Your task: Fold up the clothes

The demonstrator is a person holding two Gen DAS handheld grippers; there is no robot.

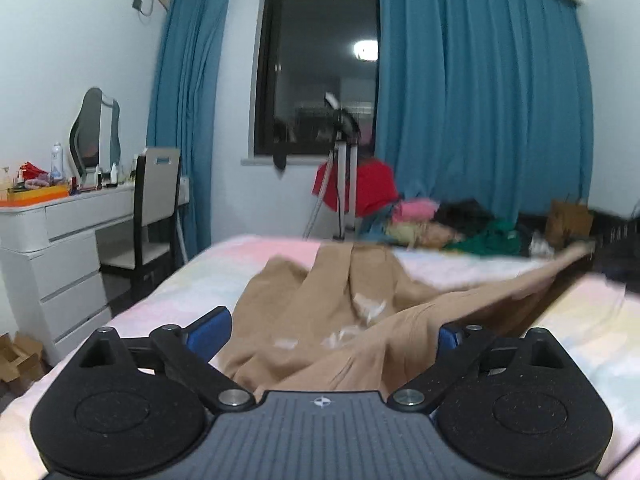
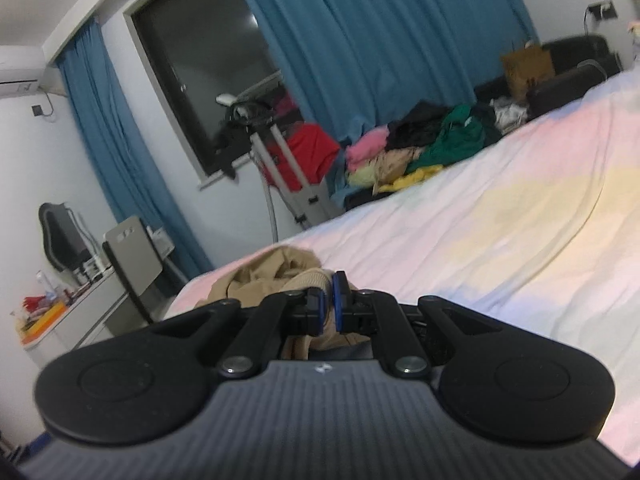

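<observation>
Tan garment (image 1: pixel 320 320) lengthwise up the bed (image 1: pixel 580 320); left hand-held gripper (image 1: pixel 332 330) spread wide, right hand-held gripper (image 2: pixel 328 300) clamped on its cuff

light: dim, bluish | glare: lamp reflected in window (image 1: pixel 366 50) | edges: fisheye-warped, blurred

No readable text showing anywhere, only a small white compass-like emblem sitting on the left gripper (image 1: pixel 335 330) body, the same mark (blurred) appearing on the right gripper (image 2: pixel 329 300) body, bottle labels blurring out

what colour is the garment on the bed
Tan garment with small white marks, clearest in the left wrist view.
</observation>
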